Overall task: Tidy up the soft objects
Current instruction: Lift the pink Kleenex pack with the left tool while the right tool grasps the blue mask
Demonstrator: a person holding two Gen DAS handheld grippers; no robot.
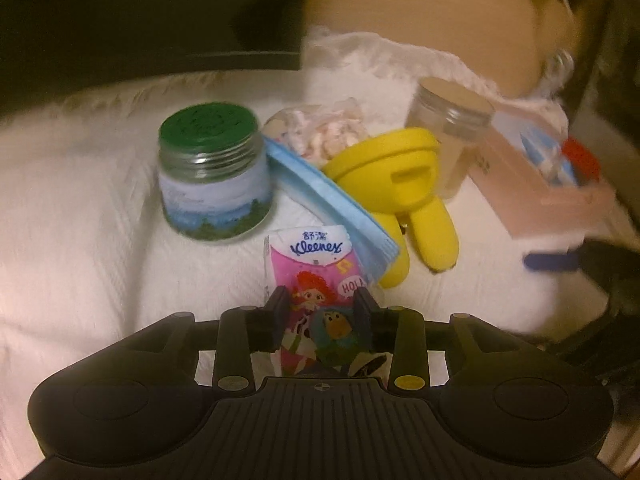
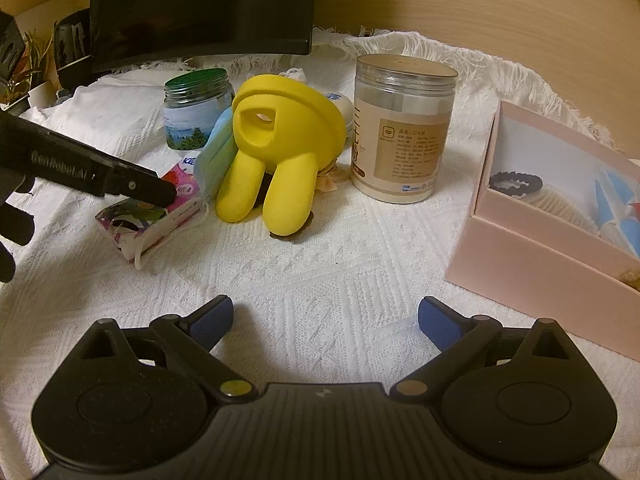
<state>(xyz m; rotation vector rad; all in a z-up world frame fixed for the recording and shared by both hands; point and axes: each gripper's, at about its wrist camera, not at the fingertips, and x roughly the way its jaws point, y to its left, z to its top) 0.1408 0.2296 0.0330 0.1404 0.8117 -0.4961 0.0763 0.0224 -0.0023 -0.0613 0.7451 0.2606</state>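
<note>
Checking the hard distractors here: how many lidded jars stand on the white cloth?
2: the green-lidded glass jar at back left, and the tall clear jar right of the yellow toy. Others may be hidden.

— What is the table covered with?
— A white woven cloth [image 2: 320,248] with a raised diamond pattern and a frayed fringe is laid over it; its surface is matt.

— And the yellow toy [image 2: 280,148]?
— It is seen as smooth, matt and rubbery. The tissue pack [image 1: 320,280] is wrapped in glossy printed plastic film, and the face mask [image 1: 332,200] beside it looks like soft pleated non-woven fabric.

— The jars?
— The green-lidded jar [image 1: 212,172] is glassy and clear, with a ribbed lid and a paper-like label. The tall jar [image 2: 400,132] is clear plastic. The pink box [image 2: 532,256] is matt cardboard.
</note>
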